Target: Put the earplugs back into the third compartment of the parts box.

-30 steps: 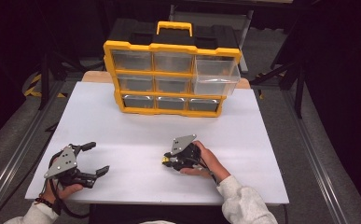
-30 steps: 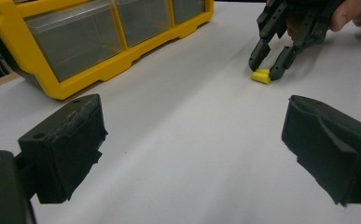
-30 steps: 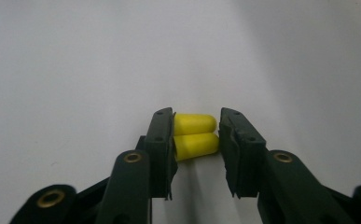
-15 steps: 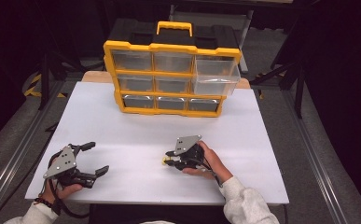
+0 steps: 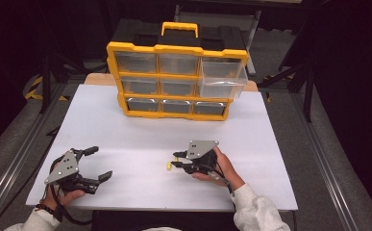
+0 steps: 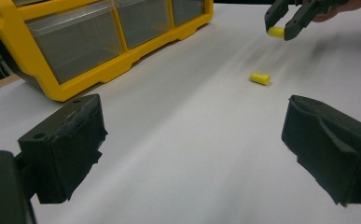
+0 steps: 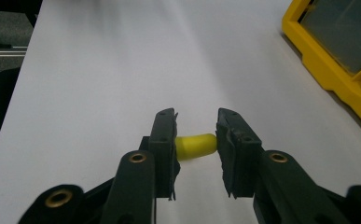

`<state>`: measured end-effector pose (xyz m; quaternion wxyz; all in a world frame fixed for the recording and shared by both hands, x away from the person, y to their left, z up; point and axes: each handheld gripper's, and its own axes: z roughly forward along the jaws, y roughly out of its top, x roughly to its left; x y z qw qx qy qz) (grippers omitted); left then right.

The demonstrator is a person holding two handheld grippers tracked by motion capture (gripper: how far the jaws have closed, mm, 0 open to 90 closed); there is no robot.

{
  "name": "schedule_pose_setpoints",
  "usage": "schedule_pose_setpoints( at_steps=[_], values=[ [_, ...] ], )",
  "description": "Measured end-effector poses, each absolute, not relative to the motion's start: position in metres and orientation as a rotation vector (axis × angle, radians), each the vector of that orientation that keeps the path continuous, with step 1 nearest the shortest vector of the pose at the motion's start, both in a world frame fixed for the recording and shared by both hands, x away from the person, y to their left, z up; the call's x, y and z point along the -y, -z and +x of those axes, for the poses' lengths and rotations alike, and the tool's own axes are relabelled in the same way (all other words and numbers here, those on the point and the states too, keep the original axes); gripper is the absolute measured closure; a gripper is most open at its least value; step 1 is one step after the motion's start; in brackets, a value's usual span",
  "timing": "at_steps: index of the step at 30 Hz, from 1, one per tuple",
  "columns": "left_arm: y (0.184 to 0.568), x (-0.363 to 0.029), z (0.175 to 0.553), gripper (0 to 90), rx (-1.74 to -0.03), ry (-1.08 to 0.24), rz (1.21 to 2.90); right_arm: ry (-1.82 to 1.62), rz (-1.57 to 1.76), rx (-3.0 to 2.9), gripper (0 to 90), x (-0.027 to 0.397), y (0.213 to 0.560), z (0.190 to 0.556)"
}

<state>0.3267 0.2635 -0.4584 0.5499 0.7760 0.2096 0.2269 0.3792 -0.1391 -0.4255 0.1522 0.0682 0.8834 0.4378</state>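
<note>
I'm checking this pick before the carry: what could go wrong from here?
The right gripper pinches the yellow earplug end to end; the soft plug could squirt out from between the pads. A second earplug lies on the white table just below it and could be knocked away. The open drawer of the yellow organizer juts out, so a hasty approach might bump it.

High view overhead — gripper views low, sharing the table (image 5: pixel 140 144).
</note>
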Motion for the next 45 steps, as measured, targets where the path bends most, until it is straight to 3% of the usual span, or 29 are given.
schedule_pose_setpoints(
  at_steps=[26,37,45],
  values=[
    [0.458,-0.264,0.327,7.2,-0.501,-0.537,1.838,-1.388,0.252,-2.179,70.1,0.187,0.349,0.351],
    [0.458,-0.264,0.327,7.2,-0.504,-0.543,1.833,-1.395,0.272,-1.985,70.1,0.213,0.280,0.353],
    [0.458,-0.263,0.326,7.2,-0.499,-0.539,1.841,-1.370,0.309,-1.912,70.1,0.219,0.251,0.362]
  ],
)
